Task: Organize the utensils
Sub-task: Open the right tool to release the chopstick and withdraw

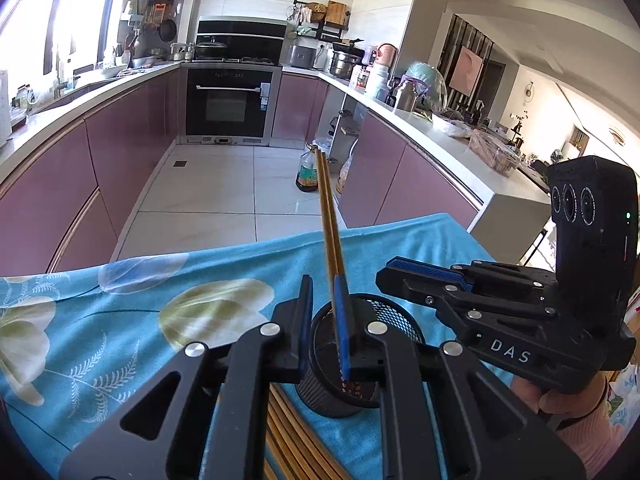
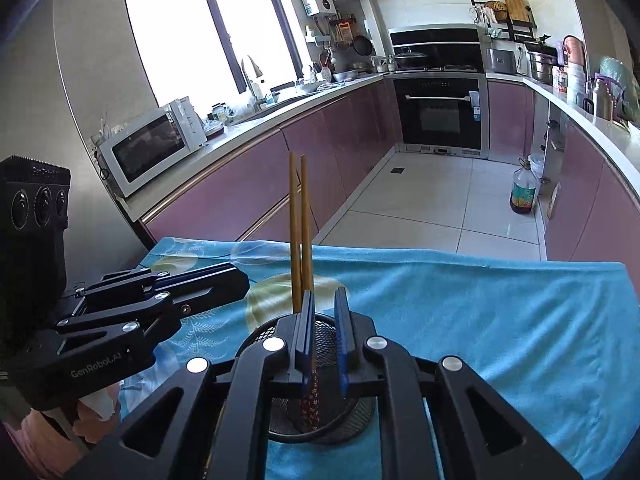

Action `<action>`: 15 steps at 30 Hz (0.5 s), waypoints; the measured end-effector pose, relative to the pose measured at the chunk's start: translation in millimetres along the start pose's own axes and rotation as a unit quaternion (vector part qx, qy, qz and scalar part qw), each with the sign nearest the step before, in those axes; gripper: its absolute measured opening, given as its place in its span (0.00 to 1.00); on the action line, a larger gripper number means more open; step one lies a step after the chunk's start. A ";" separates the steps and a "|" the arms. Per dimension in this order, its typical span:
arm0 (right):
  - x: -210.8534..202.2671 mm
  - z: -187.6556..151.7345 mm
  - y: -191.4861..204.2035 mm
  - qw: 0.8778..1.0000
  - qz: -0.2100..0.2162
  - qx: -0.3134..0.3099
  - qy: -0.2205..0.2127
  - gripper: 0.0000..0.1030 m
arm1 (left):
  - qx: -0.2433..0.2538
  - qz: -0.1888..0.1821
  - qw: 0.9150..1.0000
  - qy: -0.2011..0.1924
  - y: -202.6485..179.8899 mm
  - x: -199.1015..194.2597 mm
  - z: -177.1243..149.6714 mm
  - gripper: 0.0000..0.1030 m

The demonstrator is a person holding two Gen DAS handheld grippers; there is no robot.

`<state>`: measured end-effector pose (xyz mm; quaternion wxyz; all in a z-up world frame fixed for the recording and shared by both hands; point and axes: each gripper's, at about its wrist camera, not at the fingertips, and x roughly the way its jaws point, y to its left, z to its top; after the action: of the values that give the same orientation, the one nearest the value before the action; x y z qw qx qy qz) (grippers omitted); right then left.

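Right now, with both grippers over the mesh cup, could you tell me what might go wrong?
1. The upright chopsticks lean against the jaws of the left gripper; withdrawing sideways could drag them and tip the black mesh cup.
2. The right gripper crowds the same cup, so the two grippers might knock together.
3. Loose chopsticks lie on the blue cloth beside the cup and could get swept aside.

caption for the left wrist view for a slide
Left gripper stands two bamboo chopsticks in a black mesh cup on a blue floral cloth.
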<state>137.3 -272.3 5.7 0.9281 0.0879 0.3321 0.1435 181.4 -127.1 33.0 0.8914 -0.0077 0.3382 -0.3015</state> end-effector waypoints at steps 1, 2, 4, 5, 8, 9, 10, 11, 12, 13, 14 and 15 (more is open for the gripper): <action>-1.8 -0.2 0.2 1.000 0.001 0.000 -0.003 0.12 | -0.001 0.004 1.000 -0.004 1.5 -3.2 -2.2 0.15; -3.9 -0.8 -0.5 1.000 0.002 0.000 -0.005 0.14 | -0.001 0.008 1.000 -0.009 2.9 -6.9 -4.8 0.18; -9.2 -3.1 0.3 1.000 0.003 -0.001 -0.011 0.15 | -0.001 0.019 1.000 -0.023 5.4 -17.3 -9.6 0.23; -12.4 -4.4 1.6 1.000 0.005 -0.002 -0.014 0.17 | -0.001 0.025 0.999 -0.029 7.2 -23.5 -13.4 0.26; -25.6 -9.6 8.5 0.999 0.010 -0.014 -0.029 0.25 | 0.002 0.047 0.997 -0.053 12.1 -44.0 -22.2 0.39; -31.5 -12.4 12.0 0.999 0.012 -0.020 -0.036 0.29 | 0.005 0.055 0.996 -0.063 15.6 -53.2 -26.7 0.44; -37.3 -15.4 15.8 0.999 0.014 -0.027 -0.041 0.31 | 0.008 0.064 0.995 -0.072 18.3 -61.7 -31.1 0.48; -42.7 -18.8 19.6 0.998 0.019 -0.035 -0.045 0.34 | 0.008 0.075 0.994 -0.077 21.5 -68.5 -34.5 0.59; -47.6 -23.2 23.9 0.998 0.023 -0.045 -0.048 0.37 | 0.008 0.086 0.993 -0.084 24.1 -75.6 -38.6 0.63; -51.5 -27.4 28.5 0.997 0.026 -0.054 -0.050 0.38 | 0.012 0.097 0.991 -0.088 26.7 -81.7 -43.9 0.63; -55.1 -31.8 32.0 0.996 0.029 -0.063 -0.051 0.39 | 0.017 0.105 0.990 -0.089 29.2 -86.1 -49.2 0.63; -57.8 -37.7 36.4 0.996 0.034 -0.072 -0.049 0.40 | 0.019 0.117 0.989 -0.087 32.5 -89.0 -55.0 0.64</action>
<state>62.9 -254.2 20.5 0.9419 0.0390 0.2714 0.1942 112.9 -41.7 36.8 0.9465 0.0225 0.2522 -0.1999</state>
